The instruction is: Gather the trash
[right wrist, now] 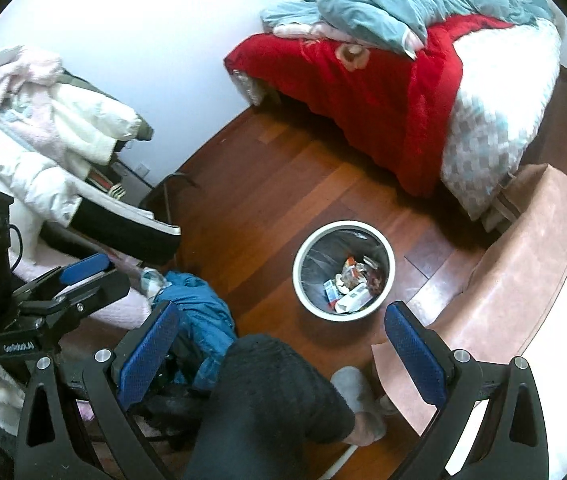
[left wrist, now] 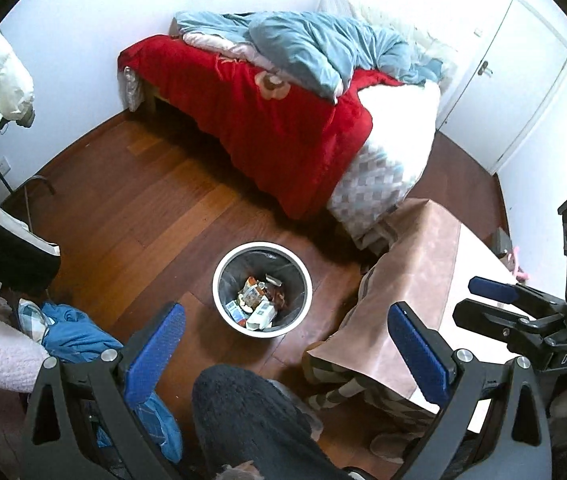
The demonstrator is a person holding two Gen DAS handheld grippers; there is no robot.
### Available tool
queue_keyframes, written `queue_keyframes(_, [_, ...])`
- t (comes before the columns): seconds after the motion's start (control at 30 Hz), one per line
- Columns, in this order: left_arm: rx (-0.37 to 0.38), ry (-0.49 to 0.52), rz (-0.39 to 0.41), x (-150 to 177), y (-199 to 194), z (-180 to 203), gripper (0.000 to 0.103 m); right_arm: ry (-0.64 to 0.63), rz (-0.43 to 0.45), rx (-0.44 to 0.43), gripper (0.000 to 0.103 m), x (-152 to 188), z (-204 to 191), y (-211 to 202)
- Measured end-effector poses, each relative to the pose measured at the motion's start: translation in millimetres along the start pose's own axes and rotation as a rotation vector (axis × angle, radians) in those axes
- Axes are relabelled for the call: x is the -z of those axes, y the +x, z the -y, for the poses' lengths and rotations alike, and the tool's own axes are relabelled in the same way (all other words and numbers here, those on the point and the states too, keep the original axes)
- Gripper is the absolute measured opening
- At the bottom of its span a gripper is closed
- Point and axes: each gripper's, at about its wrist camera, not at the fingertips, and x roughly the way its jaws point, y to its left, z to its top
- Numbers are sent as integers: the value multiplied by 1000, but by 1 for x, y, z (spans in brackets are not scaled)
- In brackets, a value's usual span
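Note:
A round white trash bin with a dark liner stands on the wooden floor and holds several pieces of trash: small cartons and wrappers. It also shows in the right wrist view, with the trash inside. My left gripper is open and empty, held high above the floor, just near of the bin. My right gripper is open and empty, also high above the floor. The right gripper shows in the left wrist view over the table; the left gripper shows in the right wrist view.
A bed with a red blanket and blue quilt stands behind the bin. A table with a pinkish cloth is at the right. Clothes lie piled at the left, with a blue garment on the floor. The person's dark-trousered leg is below.

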Motion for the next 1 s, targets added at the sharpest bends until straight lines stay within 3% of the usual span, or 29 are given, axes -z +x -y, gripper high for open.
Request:
queue_keyframes(0.3, [26,-30,-2,1,-22,1,103,-34,-29,-49,103,0,-20,-27])
queue_keyframes(1.0, [49,-18,14,8,-31,10,103,-52,-40,-28,103,0,-31,-34])
